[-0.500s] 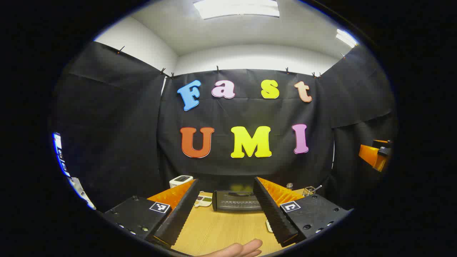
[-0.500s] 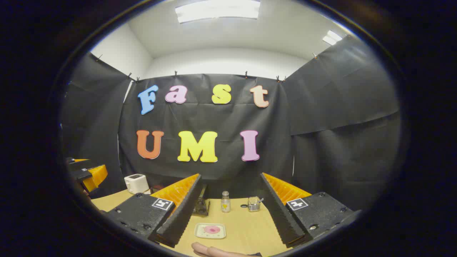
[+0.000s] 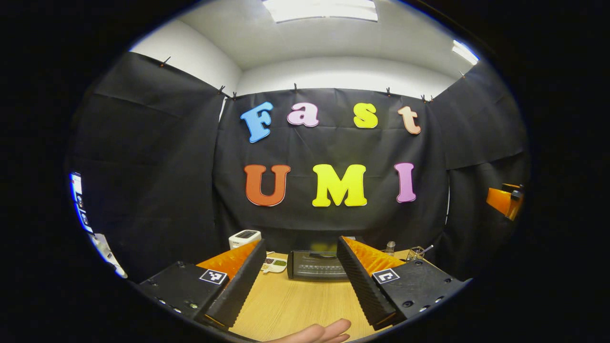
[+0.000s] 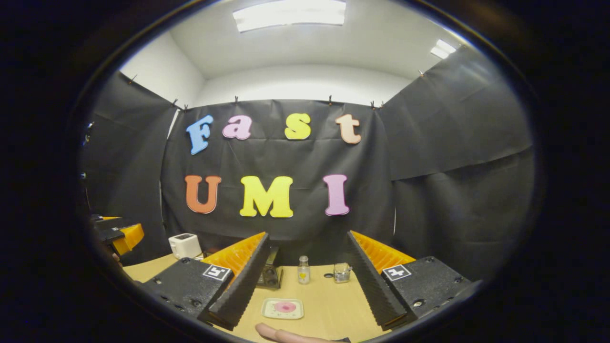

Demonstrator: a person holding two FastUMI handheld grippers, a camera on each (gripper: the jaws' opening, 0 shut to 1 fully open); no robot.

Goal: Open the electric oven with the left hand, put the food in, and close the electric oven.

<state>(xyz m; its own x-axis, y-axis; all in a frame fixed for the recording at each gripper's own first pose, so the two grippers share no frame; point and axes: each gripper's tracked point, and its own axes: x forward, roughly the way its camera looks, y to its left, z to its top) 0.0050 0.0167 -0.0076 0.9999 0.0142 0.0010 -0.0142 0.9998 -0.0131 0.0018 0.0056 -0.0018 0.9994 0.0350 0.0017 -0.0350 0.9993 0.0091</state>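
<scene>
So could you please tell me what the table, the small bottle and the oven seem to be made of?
Table: light wood or wood-look laminate, matte, with visible grain. Small bottle: clear and shiny, likely glass, though plastic is possible. Oven: dark casing with a glossy front, probably metal with a glass door; too small to confirm.

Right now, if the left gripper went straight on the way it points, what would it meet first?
Probably the electric oven, which sits straight ahead across bare table between the open jaws of the left gripper; depth is uncertain.

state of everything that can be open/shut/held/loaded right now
electric oven: door shut
left gripper: open, holding nothing
right gripper: open, holding nothing
plate: on table, pink food on it, untouched
toaster: slots look empty
</scene>
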